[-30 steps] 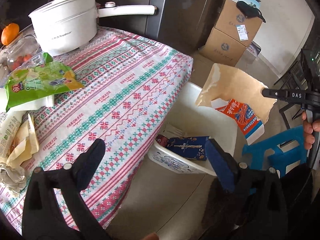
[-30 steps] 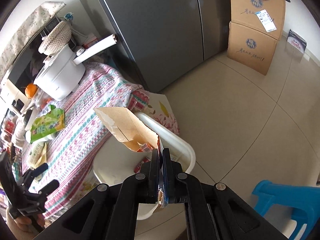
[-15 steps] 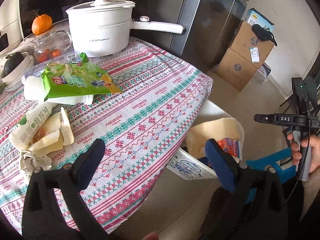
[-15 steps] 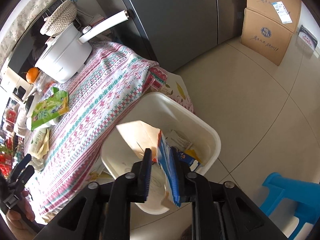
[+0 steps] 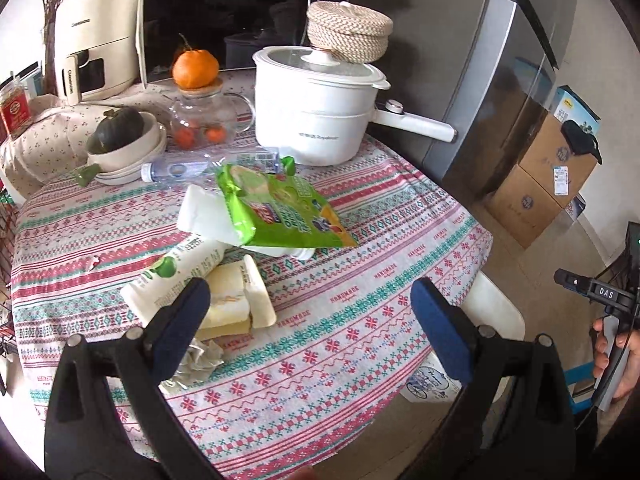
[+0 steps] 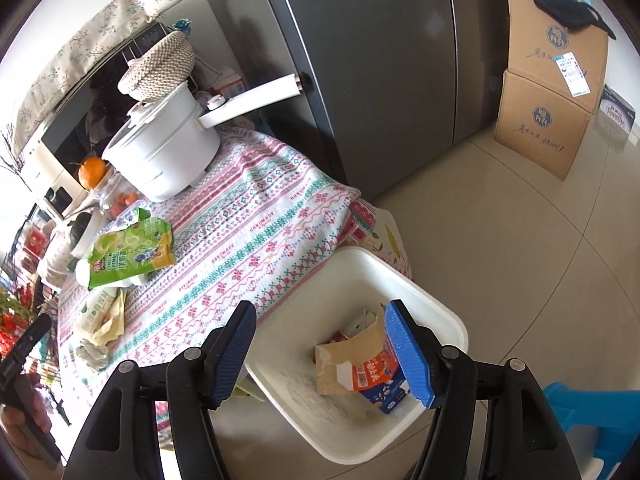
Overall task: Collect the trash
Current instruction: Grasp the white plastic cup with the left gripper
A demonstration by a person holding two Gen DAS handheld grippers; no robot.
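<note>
My right gripper [image 6: 322, 354] is open and empty above the white trash bin [image 6: 448, 320] on the floor beside the table. A flattened brown carton with red and blue print [image 6: 360, 364] lies inside the bin. My left gripper [image 5: 310, 328] is open and empty over the near edge of the patterned tablecloth [image 5: 360, 280]. On the table lie a green snack bag [image 5: 276, 208], a white pouch with a green apple [image 5: 176, 276], pale yellow wrappers [image 5: 240, 304] and a crumpled paper [image 5: 200, 360]. The bin's rim [image 5: 496, 308] shows in the left wrist view.
A white pot with a long handle [image 5: 316, 112], a glass teapot with an orange on top [image 5: 196, 76], a bowl [image 5: 124, 148] and a plastic bottle [image 5: 176, 170] stand at the table's back. A grey fridge [image 6: 380, 60], cardboard boxes [image 6: 548, 92] and a blue stool [image 6: 592, 408] surround the bin.
My right gripper opened and let the brown carton drop into the bin. My left gripper swung left from the bin toward the table's trash.
</note>
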